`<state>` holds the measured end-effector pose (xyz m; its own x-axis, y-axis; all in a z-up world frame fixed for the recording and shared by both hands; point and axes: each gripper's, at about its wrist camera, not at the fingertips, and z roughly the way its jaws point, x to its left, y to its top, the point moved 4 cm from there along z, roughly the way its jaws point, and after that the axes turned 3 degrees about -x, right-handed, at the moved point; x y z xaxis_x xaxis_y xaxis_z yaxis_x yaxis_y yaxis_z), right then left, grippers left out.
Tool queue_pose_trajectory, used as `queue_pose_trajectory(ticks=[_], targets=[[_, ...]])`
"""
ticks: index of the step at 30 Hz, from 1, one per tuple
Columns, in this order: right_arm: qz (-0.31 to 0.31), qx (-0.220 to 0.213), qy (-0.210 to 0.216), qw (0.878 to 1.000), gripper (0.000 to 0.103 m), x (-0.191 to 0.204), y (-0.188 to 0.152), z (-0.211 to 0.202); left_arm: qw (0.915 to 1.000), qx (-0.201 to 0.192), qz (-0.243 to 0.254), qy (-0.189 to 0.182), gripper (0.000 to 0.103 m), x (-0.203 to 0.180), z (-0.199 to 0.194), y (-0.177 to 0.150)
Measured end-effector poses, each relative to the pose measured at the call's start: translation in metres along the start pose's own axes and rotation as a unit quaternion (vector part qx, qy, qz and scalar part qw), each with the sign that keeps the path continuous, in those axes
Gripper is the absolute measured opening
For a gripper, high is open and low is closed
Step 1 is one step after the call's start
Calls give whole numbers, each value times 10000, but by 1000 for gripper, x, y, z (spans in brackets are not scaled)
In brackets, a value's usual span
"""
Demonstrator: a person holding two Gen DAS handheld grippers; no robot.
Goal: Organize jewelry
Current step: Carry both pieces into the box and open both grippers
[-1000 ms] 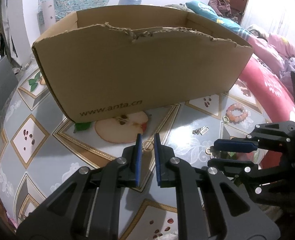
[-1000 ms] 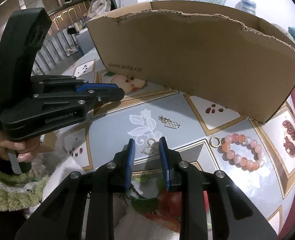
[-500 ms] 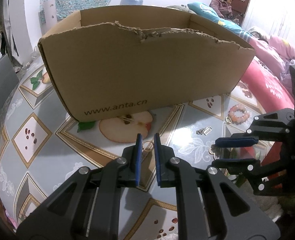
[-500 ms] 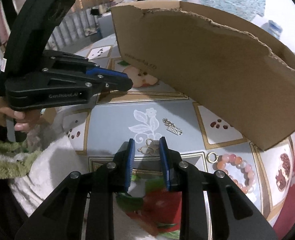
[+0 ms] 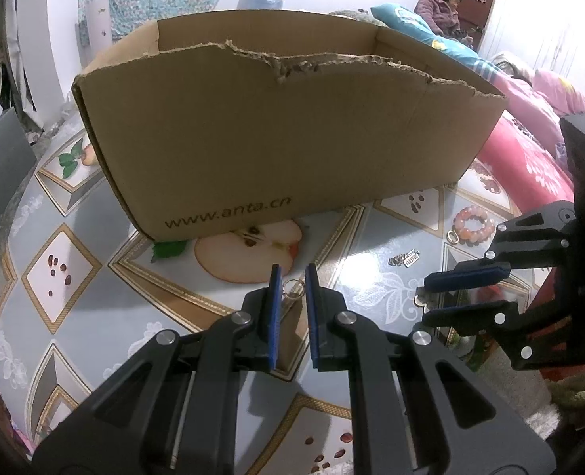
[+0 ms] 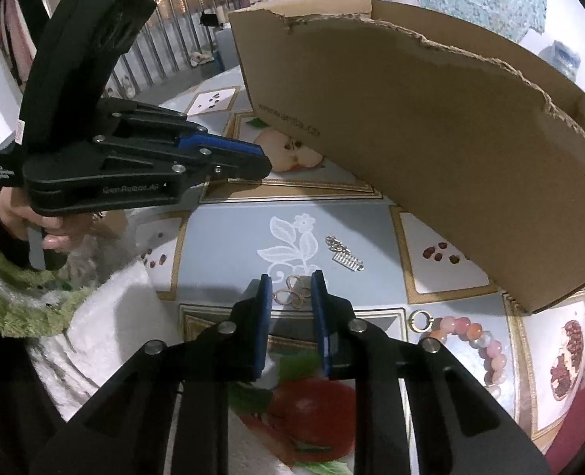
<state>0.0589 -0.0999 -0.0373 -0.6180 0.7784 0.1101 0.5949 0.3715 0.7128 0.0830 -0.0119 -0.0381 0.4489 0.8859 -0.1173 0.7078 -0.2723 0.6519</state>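
My left gripper hangs over the table in front of the cardboard box, shut on a small gold hoop that fills the narrow gap between its pads. My right gripper is low over the cloth. Its jaws are closing on a flower-shaped gold piece, and both pads touch its sides. A silver comb-like charm on a short chain lies just beyond it. A pink bead bracelet with a gold ring lies to the right. From the left wrist the right gripper shows at the right edge.
The box has a torn top rim and stands close behind the jewelry. A fruit-patterned cloth covers the round table. A hand in a green fuzzy sleeve grips the left tool. Beyond the table lies pink bedding, where a person sits.
The right gripper's view has rolled and its jaws have narrowed onto the gold flower piece. The left gripper keeps its grip and its place.
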Motion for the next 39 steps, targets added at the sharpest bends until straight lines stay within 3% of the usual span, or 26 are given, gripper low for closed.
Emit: queue_pose_trajectory(ticks=[10, 20, 23, 32, 39], targets=[[95, -368, -18, 9993, 20, -1, 3, -29, 9997, -216, 33, -59, 11, -6, -17, 4], [355, -1775, -144, 9834, 20, -25, 46, -114, 9898, -1222, 89, -729, 11, -26, -86, 53], [505, -2012, -231, 9780, 20, -42, 63, -128, 9875, -1392, 151, -723, 11, -30, -88, 75], [1049, -1495, -477, 9820, 20, -97, 103, -91, 9954, -767, 106, -571, 11, -26, -16, 140], [1419, -1124, -529, 9821, 21, -138, 113, -55, 9986, -171, -142, -473, 12, -16, 43, 151]])
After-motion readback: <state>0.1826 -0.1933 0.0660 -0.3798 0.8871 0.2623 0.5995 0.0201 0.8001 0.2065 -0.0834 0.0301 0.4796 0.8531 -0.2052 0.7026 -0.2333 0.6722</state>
